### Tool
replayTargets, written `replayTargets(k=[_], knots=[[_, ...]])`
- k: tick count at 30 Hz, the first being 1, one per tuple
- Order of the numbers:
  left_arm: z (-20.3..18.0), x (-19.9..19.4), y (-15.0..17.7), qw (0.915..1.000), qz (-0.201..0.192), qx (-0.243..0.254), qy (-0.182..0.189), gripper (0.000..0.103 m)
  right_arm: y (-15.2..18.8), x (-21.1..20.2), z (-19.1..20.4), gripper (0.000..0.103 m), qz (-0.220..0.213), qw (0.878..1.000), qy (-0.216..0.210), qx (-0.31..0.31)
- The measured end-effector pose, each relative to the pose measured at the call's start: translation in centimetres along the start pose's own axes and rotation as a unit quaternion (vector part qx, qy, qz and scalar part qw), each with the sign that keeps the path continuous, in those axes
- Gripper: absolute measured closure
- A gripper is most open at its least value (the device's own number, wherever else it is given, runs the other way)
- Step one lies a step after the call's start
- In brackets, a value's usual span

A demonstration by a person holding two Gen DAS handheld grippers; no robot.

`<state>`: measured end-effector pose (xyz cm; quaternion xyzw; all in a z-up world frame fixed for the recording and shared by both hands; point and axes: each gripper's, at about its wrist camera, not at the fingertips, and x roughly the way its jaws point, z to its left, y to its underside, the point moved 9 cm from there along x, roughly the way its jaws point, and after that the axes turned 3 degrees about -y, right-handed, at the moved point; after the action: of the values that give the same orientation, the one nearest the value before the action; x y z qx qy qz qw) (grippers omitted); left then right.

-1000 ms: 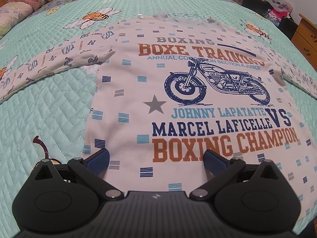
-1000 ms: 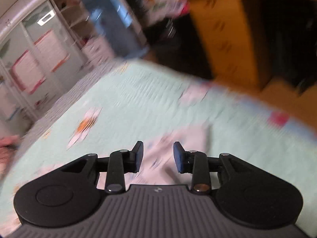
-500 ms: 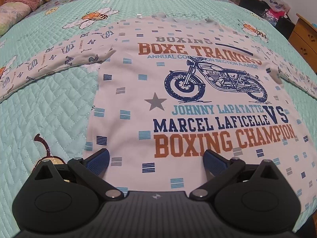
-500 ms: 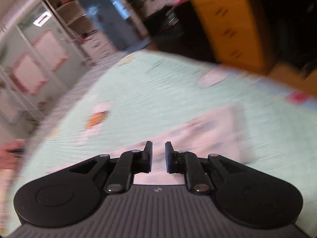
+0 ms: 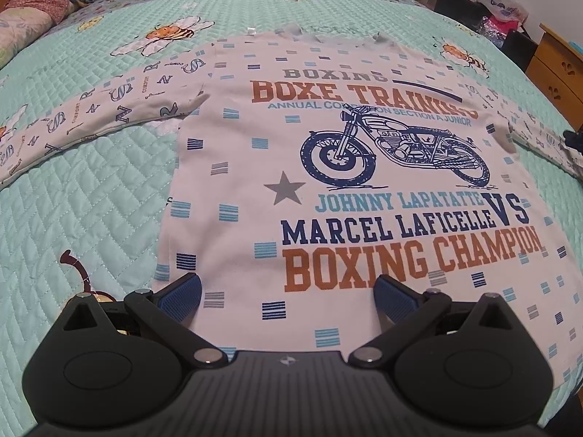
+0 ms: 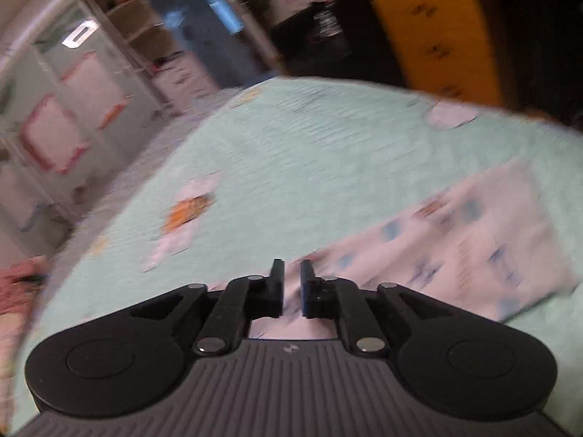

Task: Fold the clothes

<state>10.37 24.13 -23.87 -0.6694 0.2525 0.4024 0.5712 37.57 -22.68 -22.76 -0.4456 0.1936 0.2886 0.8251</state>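
Risking a bunched sleeve: right gripper nearly closed over blurred fabric, grip unclear; left gripper spread wide above shirt.

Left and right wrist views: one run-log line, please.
white printed long-sleeve shirt: flat on teal quilted bedspread | left gripper: open over hem | right gripper: narrow gap, grip unclear

Home bedroom, quilted mint bedspread with bee prints, wooden dresser, wardrobe doors
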Motion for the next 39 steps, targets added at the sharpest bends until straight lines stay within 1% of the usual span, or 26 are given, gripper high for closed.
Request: replayTargets(k=[1,2,3,5,6,7,8,9,10,12,13,14,15,16,17,20,22,23,25,27,28,31,32,34,36,39], knots=[[0.0,0.0,0.0,1.0000,0.000,0.000,0.001,0.000,0.5,-0.1,0.3,0.080,0.006,1.000,-0.004,-0.005],[0.0,0.0,0.0,1.0000,0.000,0.000,0.002,0.000,0.9,-0.1,0.6,0.081,0.013,1.000,-0.007,-0.011],[0.0,0.0,0.0,1.0000,0.000,-0.001,0.002,0.000,1.1,-0.3,0.7,0.100,0.014,1.000,-0.005,-0.013],[0.2,-0.2,-0.1,0.9999,0.001,-0.005,0.010,0.000,0.5,-0.9,0.2,0.103,-0.008,1.000,0.027,-0.002],[0.4,-0.3,-0.1,0.9998,0.001,-0.009,0.015,0.000,0.3,-1.3,0.3,0.093,-0.019,0.999,0.039,-0.003],[0.5,-0.4,-0.1,0.9997,0.000,-0.014,0.020,0.000,0.7,-2.0,1.5,0.092,-0.029,0.999,0.036,-0.018],[0.7,-0.5,-0.1,0.9995,-0.001,-0.020,0.025,0.000,1.6,-2.4,3.2,0.091,-0.030,0.999,0.011,-0.032],[1.0,-0.8,0.0,0.9991,-0.001,-0.028,0.031,0.000,2.3,-2.7,4.7,0.087,-0.022,0.999,-0.020,-0.043],[1.3,-1.1,0.1,0.9986,-0.002,-0.037,0.038,0.000,3.2,-2.7,5.9,0.079,-0.010,0.998,-0.046,-0.052],[2.0,-1.9,0.3,0.9972,-0.004,-0.055,0.051,0.000,4.8,-1.3,6.9,0.068,0.033,0.996,-0.067,-0.055],[2.4,-2.3,0.4,0.9963,-0.005,-0.064,0.058,0.000,5.5,-0.6,6.3,0.077,0.050,0.996,-0.057,-0.041],[2.8,-2.6,0.4,0.9953,-0.005,-0.073,0.064,0.001,5.4,-0.8,5.7,0.086,0.040,0.998,-0.042,-0.022],[3.1,-3.0,0.5,0.9941,-0.006,-0.082,0.071,0.002,5.2,-1.1,5.2,0.089,0.029,0.999,-0.024,-0.007],[3.5,-3.4,0.6,0.9929,-0.007,-0.091,0.077,0.003,5.0,-1.7,5.4,0.085,0.019,1.000,-0.001,0.000],[3.9,-3.8,0.7,0.9915,-0.008,-0.100,0.084,0.003,5.1,-2.5,6.2,0.085,0.012,1.000,0.001,-0.003],[4.6,-4.9,1.1,0.9902,-0.012,-0.100,0.096,0.003,7.5,-4.6,10.9,0.085,0.035,0.996,-0.067,-0.038],[4.8,-5.5,1.8,0.9917,-0.010,-0.084,0.097,0.004,9.7,-5.4,13.9,0.077,0.062,0.991,-0.106,-0.060],[5.0,-5.8,2.1,0.9920,-0.011,-0.079,0.098,0.004,10.5,-5.3,14.6,0.073,0.070,0.989,-0.108,-0.067],[5.2,-6.2,2.7,0.9915,-0.012,-0.076,0.104,0.004,12.0,-4.9,15.8,0.060,0.083,0.987,-0.106,-0.084],[5.5,-6.4,3.3,0.9915,-0.012,-0.073,0.108,0.004,12.9,-4.9,15.6,0.058,0.084,0.986,-0.075,-0.124],[5.6,-6.3,3.6,0.9918,-0.010,-0.070,0.107,0.004,13.5,-5.1,15.3,0.058,0.087,0.985,-0.070,-0.134],[6.6,-5.6,4.7,0.9929,0.001,-0.061,0.102,0.004,15.5,-6.2,14.9,0.059,0.104,0.983,-0.104,-0.110],[6.8,-5.2,5.0,0.9934,0.006,-0.058,0.098,0.004,16.4,-6.7,14.5,0.061,0.105,0.982,-0.096,-0.126],[6.7,-5.1,5.2,0.9942,0.001,-0.049,0.095,0.004,17.6,-8.2,14.1,0.074,0.099,0.978,-0.079,-0.166],[6.4,-5.3,5.0,0.9949,0.000,-0.041,0.092,0.004,18.2,-9.6,13.8,0.077,0.103,0.975,-0.062,-0.186],[6.7,-5.5,4.8,0.9933,-0.003,-0.054,0.102,0.004,18.5,-10.8,14.0,0.075,0.117,0.973,-0.049,-0.192]])
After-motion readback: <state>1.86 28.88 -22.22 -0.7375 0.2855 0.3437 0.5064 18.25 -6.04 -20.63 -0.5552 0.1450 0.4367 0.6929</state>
